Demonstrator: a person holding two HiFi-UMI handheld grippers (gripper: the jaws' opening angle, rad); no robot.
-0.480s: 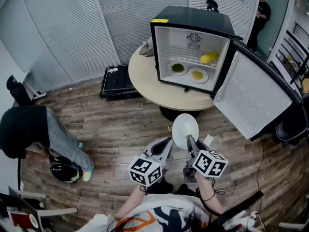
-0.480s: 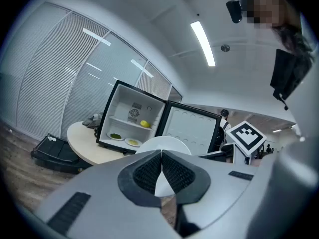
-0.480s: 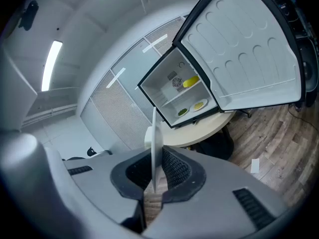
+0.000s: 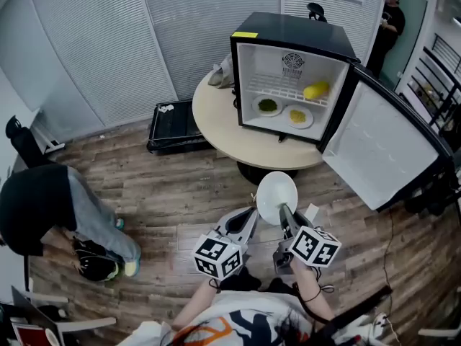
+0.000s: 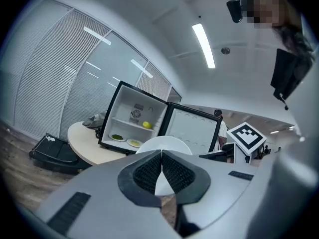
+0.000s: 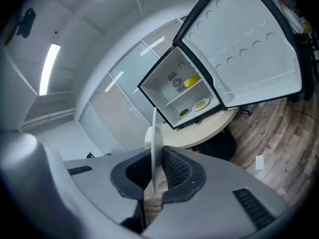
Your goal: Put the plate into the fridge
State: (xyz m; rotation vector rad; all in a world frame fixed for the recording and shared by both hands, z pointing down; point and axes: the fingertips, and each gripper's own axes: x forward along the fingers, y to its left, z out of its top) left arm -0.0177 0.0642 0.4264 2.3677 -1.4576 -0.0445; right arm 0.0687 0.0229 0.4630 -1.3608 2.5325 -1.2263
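White plate (image 4: 276, 195): pinched by its near rim in my right gripper (image 4: 284, 218), standing on edge, low and close to my body. Left gripper (image 4: 247, 222): jaws pressed together, empty, just beside. Fridge (image 4: 292, 71): open on the round counter (image 4: 216, 114), straight ahead and well apart.

office-type room, not a home. the walls are glass partitions covered with white slatted blinds (image 4: 108, 42). the ceiling has long strip lights (image 5: 203, 45) and the floor (image 4: 180, 186) is wood-look plank. a round beige tabletop (image 4: 216, 114) carries a black mini fridge (image 4: 288, 31), door open, toward its right edge. a black hard case (image 4: 173, 125) lies on the floor by the wall. one person (image 4: 50, 200) crouches at left, another person (image 4: 389, 20) stands at the back right.
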